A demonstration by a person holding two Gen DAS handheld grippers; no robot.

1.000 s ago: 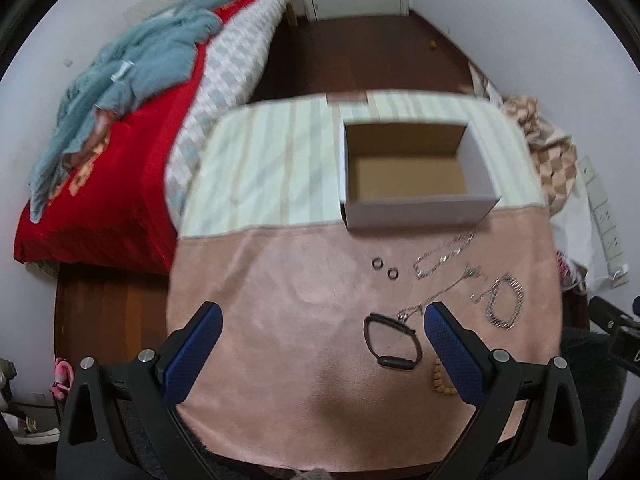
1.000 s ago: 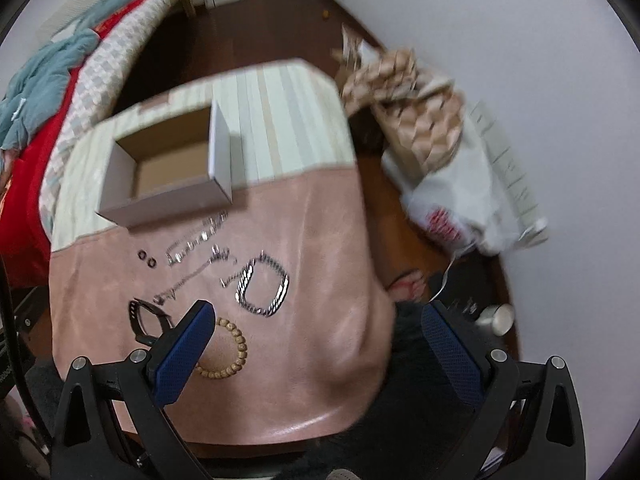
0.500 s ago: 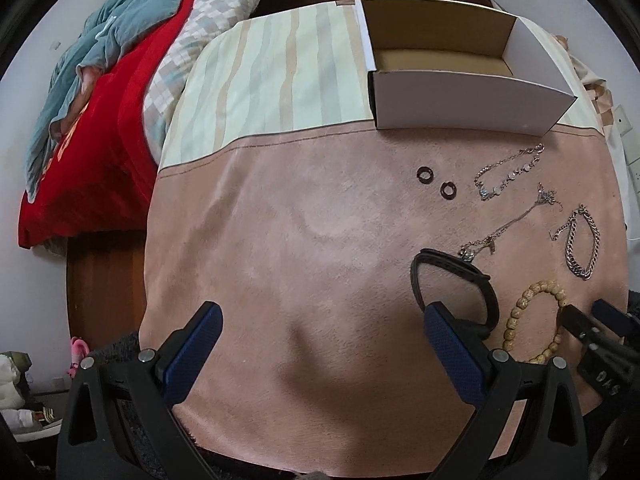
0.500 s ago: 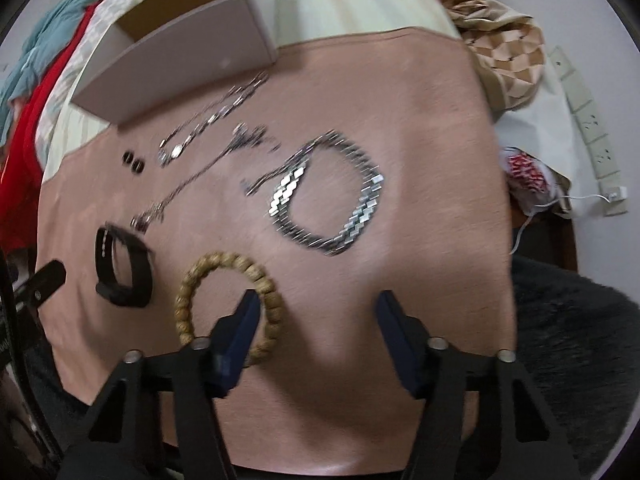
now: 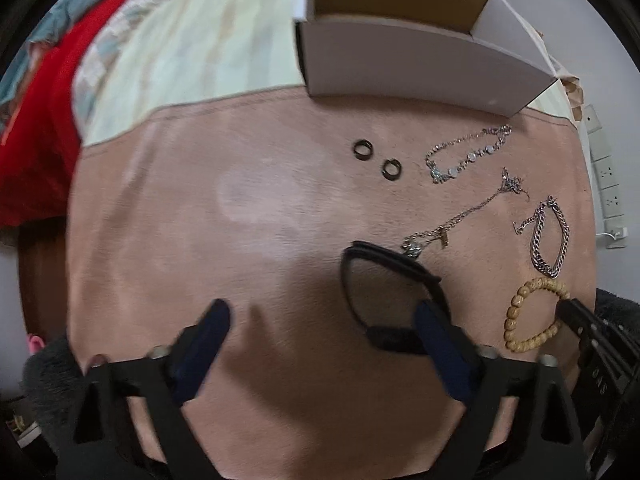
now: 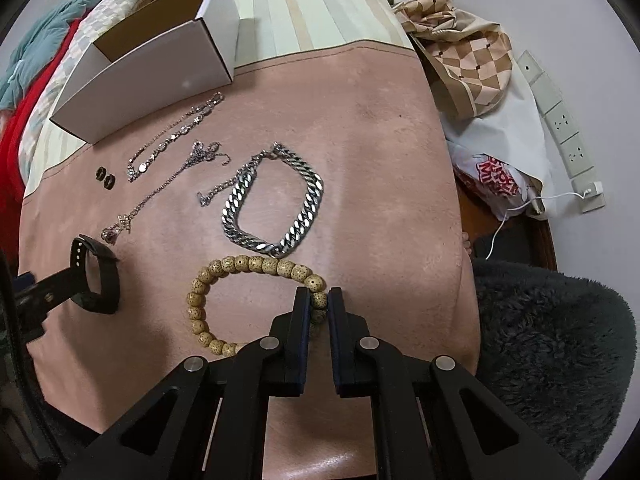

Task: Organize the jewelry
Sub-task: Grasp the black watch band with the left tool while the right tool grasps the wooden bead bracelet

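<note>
Jewelry lies on a pink mat [image 6: 380, 140]. My right gripper [image 6: 319, 300] is shut on the right side of a wooden bead bracelet [image 6: 240, 264], which still rests on the mat; the bracelet also shows in the left wrist view [image 5: 520, 312]. My left gripper [image 5: 324, 316] is open, low over the mat, its right finger inside the loop of a black band [image 5: 384, 264]. Beyond lie a thick silver chain bracelet [image 6: 272, 204], a thin pendant chain [image 6: 160, 192], a gemstone bracelet [image 6: 172, 140] and two dark rings [image 6: 105, 176]. An open white box [image 6: 152, 68] stands at the far edge.
A striped cloth [image 6: 312, 12] covers the table's far half. A red bed with a teal blanket [image 5: 36, 92] lies to the left. Bags [image 6: 472, 64] and a power strip [image 6: 560, 120] sit to the right. A dark fuzzy cushion [image 6: 552, 344] is at the near right.
Both grippers moved lower and closer to the mat. The right gripper closed from open onto the wooden bead bracelet. The left gripper narrowed somewhat and reached the black band.
</note>
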